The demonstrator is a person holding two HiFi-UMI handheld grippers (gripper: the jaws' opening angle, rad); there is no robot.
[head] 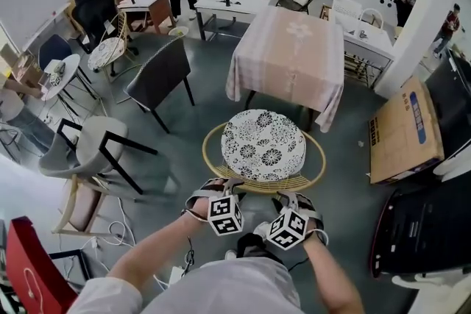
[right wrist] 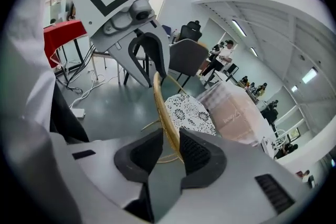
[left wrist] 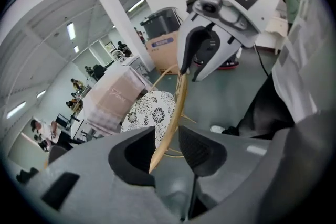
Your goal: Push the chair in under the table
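Head view: a grey floor [head: 199, 110] runs through a busy open workroom, and a long tabletop [head: 291, 48] under a pale pink cloth stands in the middle. The rattan chair [head: 213, 151], round with a black-and-white patterned cushion [head: 263, 145], stands at the near end of that tabletop, its seat out in the open and not under the cloth. The left tool [head: 218, 187] and right tool [head: 289, 196] both sit at the chair's near rim. A dark chair [head: 158, 77] and a grey chair [head: 88, 147] stand well off to the left, and a flat cardboard box [head: 405, 132] lies to the right, with bare floor on both sides of the rattan chair. Left gripper view: the left tool [left wrist: 168, 141] stands wide, with the rattan rim [left wrist: 179, 94] passing between its pads close to one of them and a clear gap to the other. The right tool [left wrist: 189, 73] straddles the same rim further along, with the cushion [left wrist: 147, 113] and tabletop [left wrist: 113, 99] beyond. Right gripper view: the right tool [right wrist: 170, 145] stands partly open, with the rim [right wrist: 160, 97] lying along one pad and a gap to the other, so it is not clamped. The left tool [right wrist: 152, 76] is at the rim beyond it, and the cushion [right wrist: 191, 113] and tabletop [right wrist: 236, 118] lie ahead.
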